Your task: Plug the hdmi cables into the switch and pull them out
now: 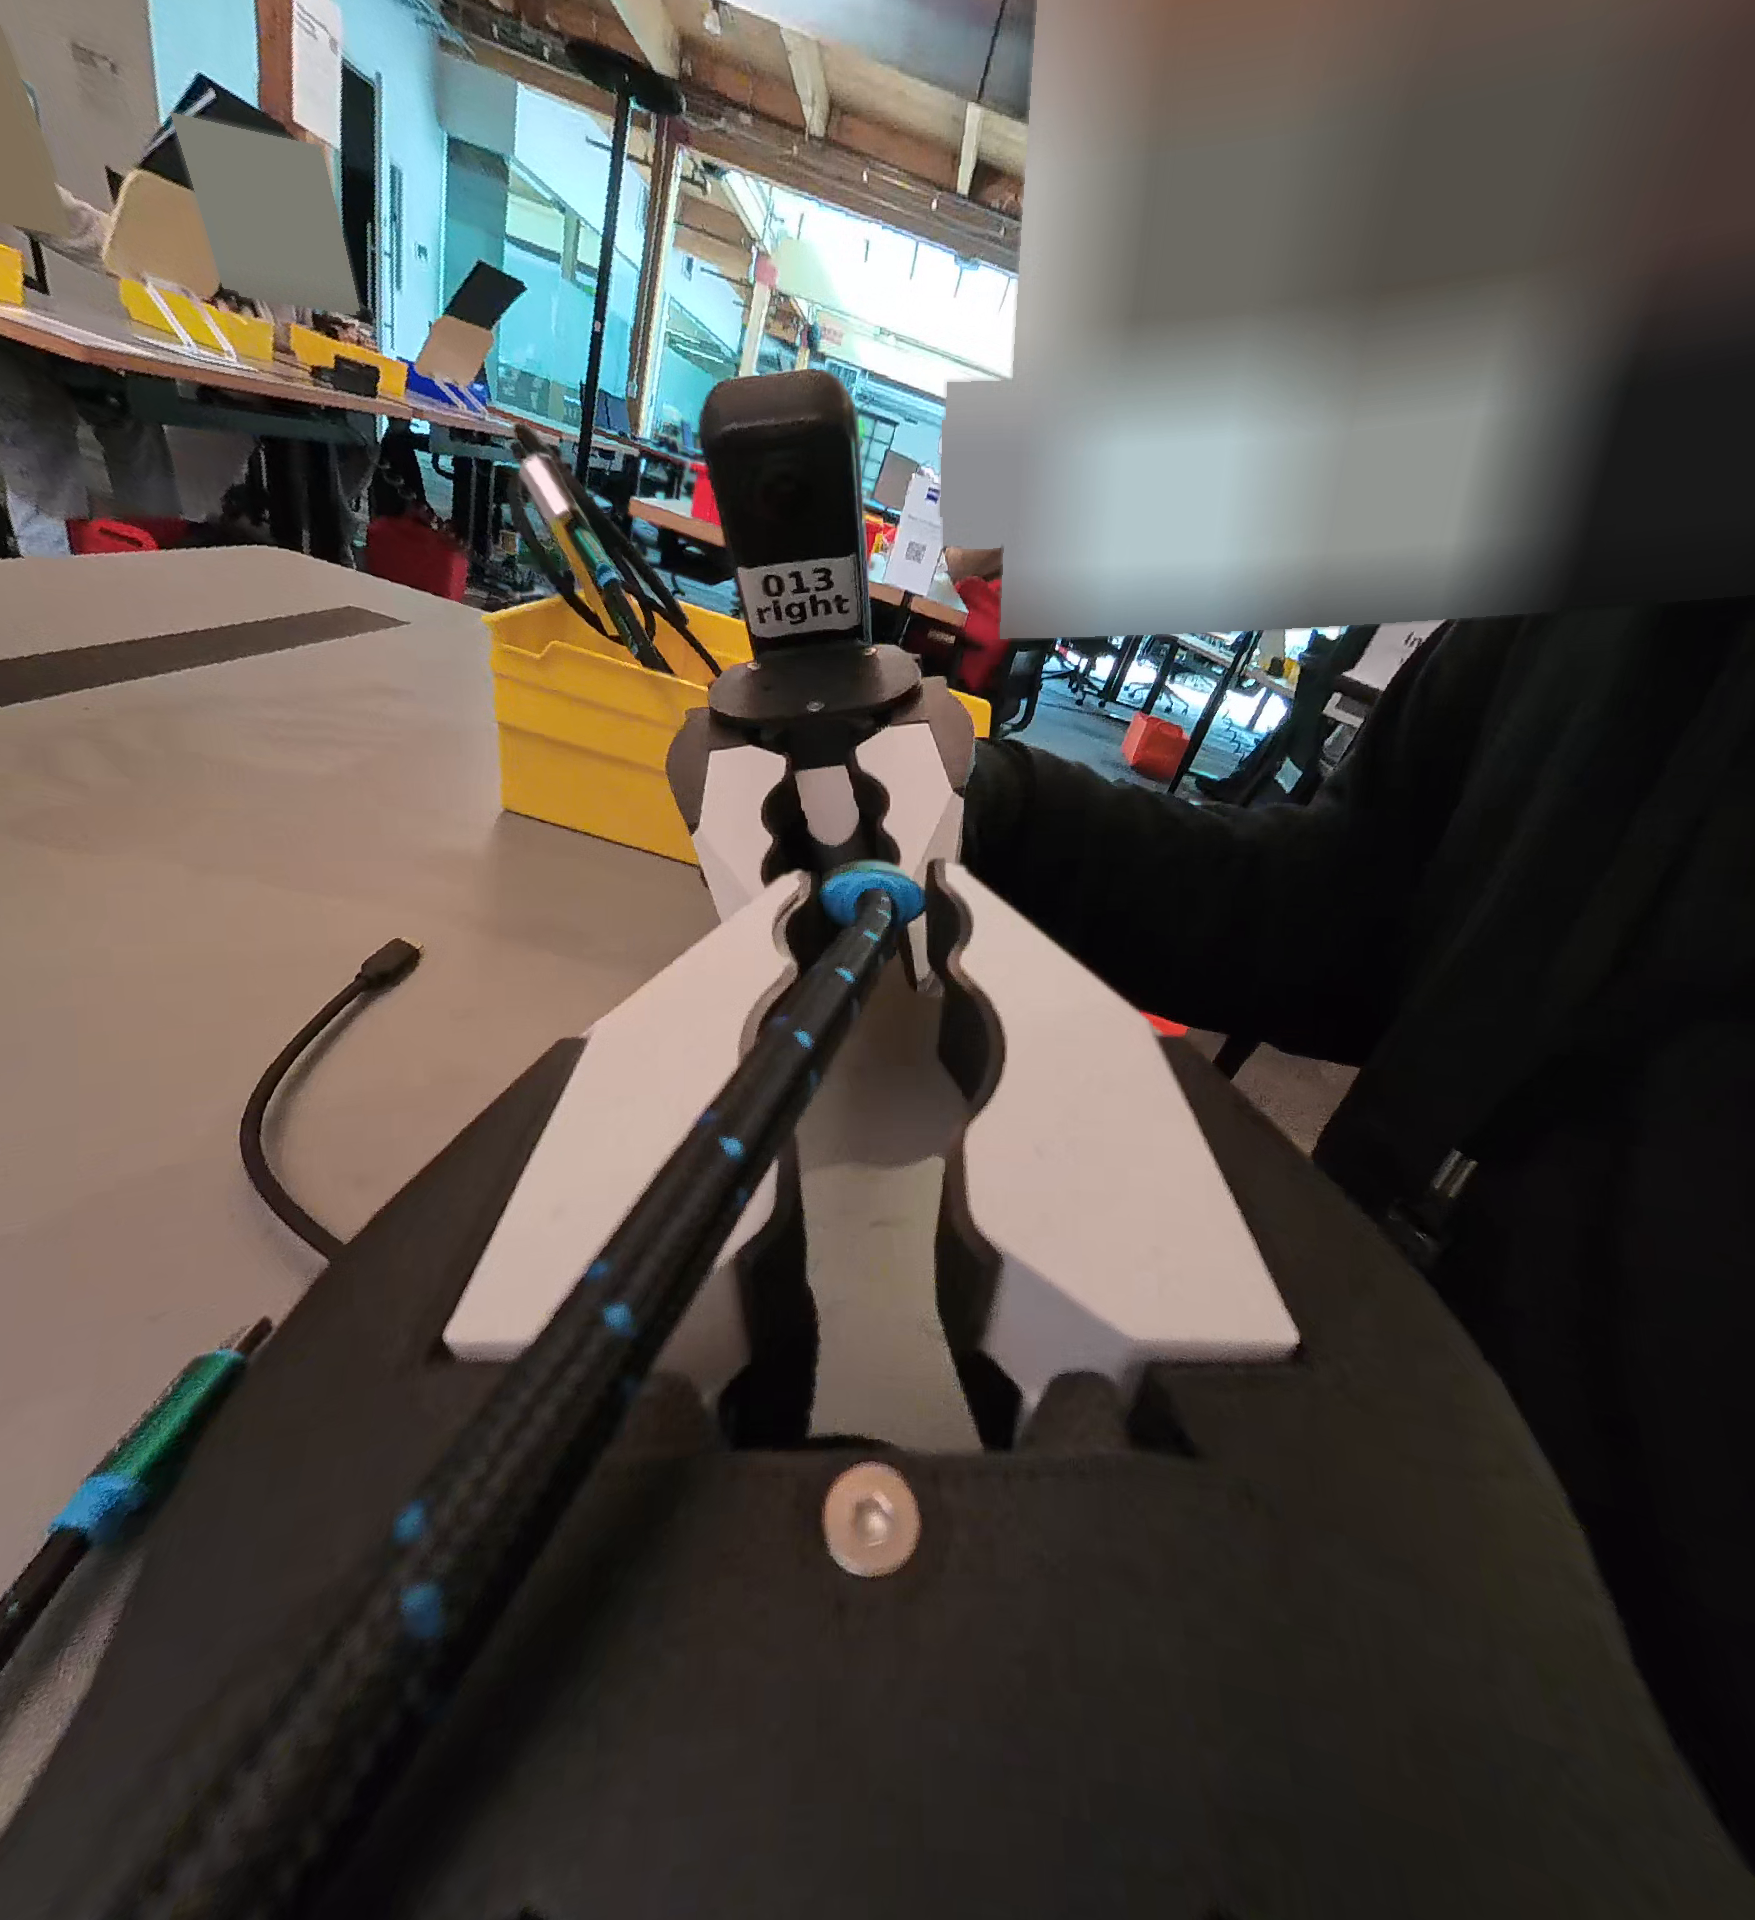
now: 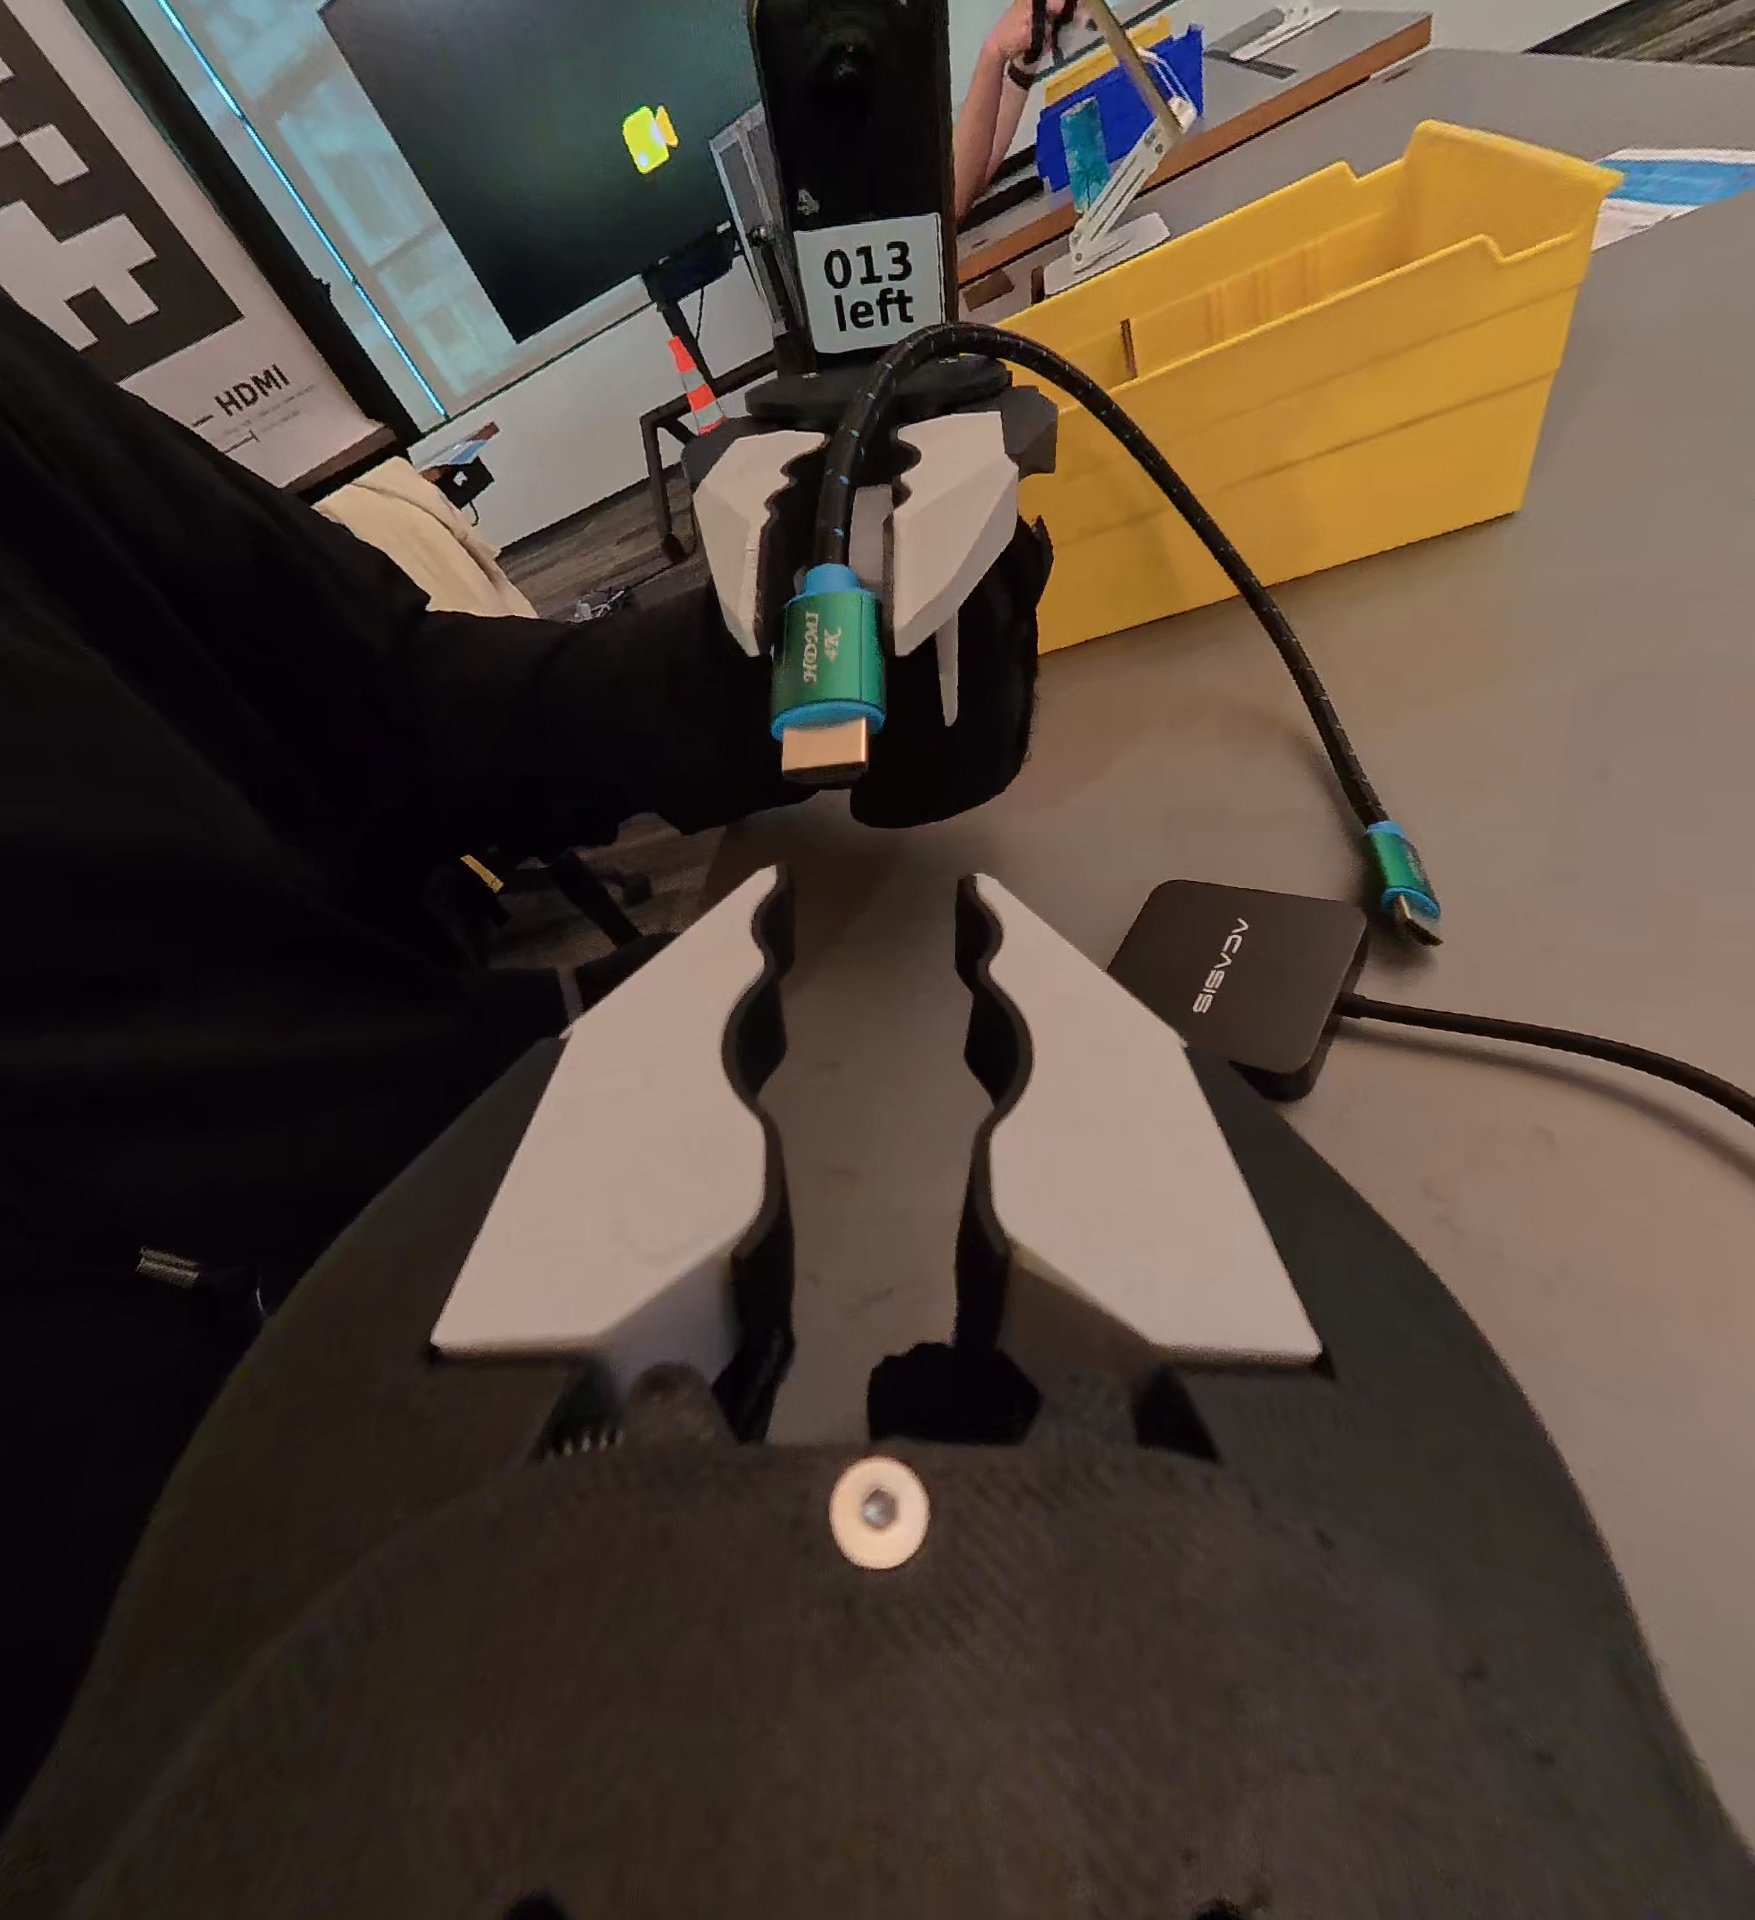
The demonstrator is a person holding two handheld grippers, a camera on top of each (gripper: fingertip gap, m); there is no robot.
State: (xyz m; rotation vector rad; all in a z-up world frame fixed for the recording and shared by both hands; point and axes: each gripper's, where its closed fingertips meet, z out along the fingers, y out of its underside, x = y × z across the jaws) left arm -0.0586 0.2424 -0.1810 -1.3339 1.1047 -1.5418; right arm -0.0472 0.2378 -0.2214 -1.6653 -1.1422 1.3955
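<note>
While the right gripper (image 2: 873,904) hangs over the grey counter (image 2: 1631,727) with its jaws parted and nothing between them, the left gripper (image 1: 868,909) has its jaws closed on a black braided hdmi cable (image 1: 748,1122) flecked with blue. In the left wrist view that cable runs up between the white fingers (image 1: 644,1143) to a blue collar pinched at the tips. The right wrist view shows the same grip from the front: the green plug (image 2: 829,665) with its gold end pokes out toward the camera, tilted slightly down, held above the counter edge and touching nothing.

Just right of the right gripper, a flat black switch (image 2: 1242,971) lies on the counter, a thin black lead (image 2: 1600,1070) running off from its far corner to the right. The other green plug (image 2: 1405,878) of the braided cable rests on the counter just beyond the switch; whether it touches the switch I cannot tell. From there the cable arches up and back to the left gripper.

In the left wrist view a second green and blue plug body (image 1: 156,1444) lies at the near left, and a short black cable (image 1: 301,1070) curls on the counter farther on. Beyond stands a yellow bin (image 2: 1372,416), with more cables sticking out of it in the left wrist view.
</note>
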